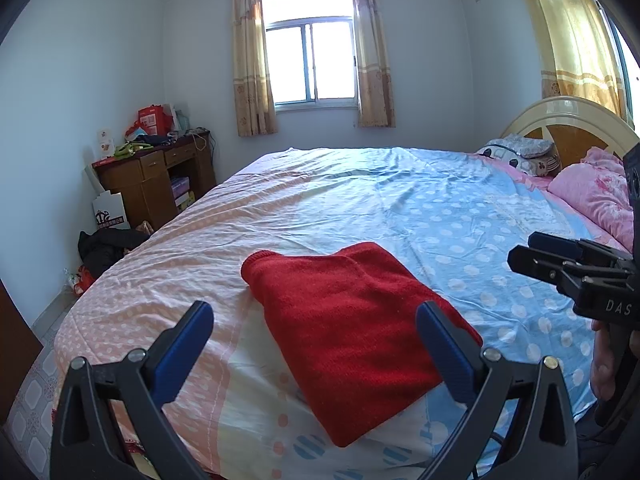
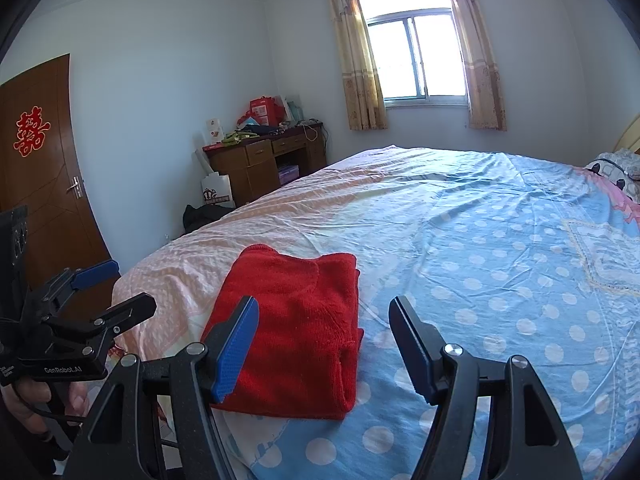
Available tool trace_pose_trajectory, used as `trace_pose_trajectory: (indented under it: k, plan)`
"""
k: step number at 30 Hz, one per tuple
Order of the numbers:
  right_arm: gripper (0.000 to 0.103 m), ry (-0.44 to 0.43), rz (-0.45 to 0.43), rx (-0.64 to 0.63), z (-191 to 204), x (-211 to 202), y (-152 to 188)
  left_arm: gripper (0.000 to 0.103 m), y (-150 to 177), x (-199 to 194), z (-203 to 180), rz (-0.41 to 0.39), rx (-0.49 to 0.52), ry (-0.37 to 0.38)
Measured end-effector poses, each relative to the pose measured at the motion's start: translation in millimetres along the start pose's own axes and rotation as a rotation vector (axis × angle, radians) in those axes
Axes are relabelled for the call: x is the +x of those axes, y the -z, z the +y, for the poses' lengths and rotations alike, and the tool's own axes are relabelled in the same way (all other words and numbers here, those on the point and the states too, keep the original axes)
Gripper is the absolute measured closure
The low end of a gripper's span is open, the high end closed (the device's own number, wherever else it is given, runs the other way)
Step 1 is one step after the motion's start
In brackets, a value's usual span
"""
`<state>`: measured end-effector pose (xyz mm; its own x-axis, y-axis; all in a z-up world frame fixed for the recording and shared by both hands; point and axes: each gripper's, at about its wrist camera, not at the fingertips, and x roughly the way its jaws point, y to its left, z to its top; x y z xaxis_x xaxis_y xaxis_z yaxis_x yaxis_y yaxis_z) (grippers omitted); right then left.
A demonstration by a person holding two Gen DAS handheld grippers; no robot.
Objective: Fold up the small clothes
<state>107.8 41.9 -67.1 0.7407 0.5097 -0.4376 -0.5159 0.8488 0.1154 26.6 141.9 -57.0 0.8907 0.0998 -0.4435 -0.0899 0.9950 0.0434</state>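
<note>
A red knitted garment (image 1: 352, 332) is lying folded into a thick rectangle on the bed (image 1: 440, 208), near its closest edge, straddling the pink-dotted and blue-dotted halves of the sheet; the left gripper (image 1: 316, 332) is hovering above it, jaws released and spread wide with nothing between the blue pads; the right gripper (image 2: 324, 340) is hanging just beside it on the blue side, jaws likewise released and gripping nothing, its left pad overlapping the garment only in view; a hand (image 2: 28, 404) is gripping the left tool's handle; a cluttered wooden desk (image 2: 260, 160) is standing in the far corner
</note>
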Motion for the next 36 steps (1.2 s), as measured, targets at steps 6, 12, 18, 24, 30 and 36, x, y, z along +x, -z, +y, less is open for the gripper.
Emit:
trace_pose_trajectory:
  k: [6, 12, 18, 24, 30, 36]
  plan:
    - [0.034, 0.000, 0.000, 0.001, -0.1, 0.1, 0.0, 0.000, -0.2, -0.2, 0.0, 0.000, 0.000, -0.001]
    - [0.034, 0.003, -0.010, 0.004, -0.7, -3.4, -0.3, 0.000, 1.4, -0.3, 0.2, -0.008, -0.004, 0.004]
    - [0.034, 0.003, -0.033, -0.003, -0.1, -9.2, -1.9, 0.000, 2.3, -2.6, -0.3, -0.015, -0.003, 0.006]
    - [0.034, 0.027, -0.107, -0.027, 3.7, -22.4, -4.5, 0.000, -2.7, -8.1, 0.9, -0.036, 0.000, -0.006]
    - [0.034, 0.022, -0.135, -0.034, 4.3, -27.9, -5.8, 0.000, -7.9, -14.2, 4.8, -0.060, -0.022, -0.011]
    - [0.034, 0.018, -0.142, -0.044, 8.1, -31.9, -4.6, 0.000, -11.3, -15.3, 9.2, -0.075, -0.026, -0.035]
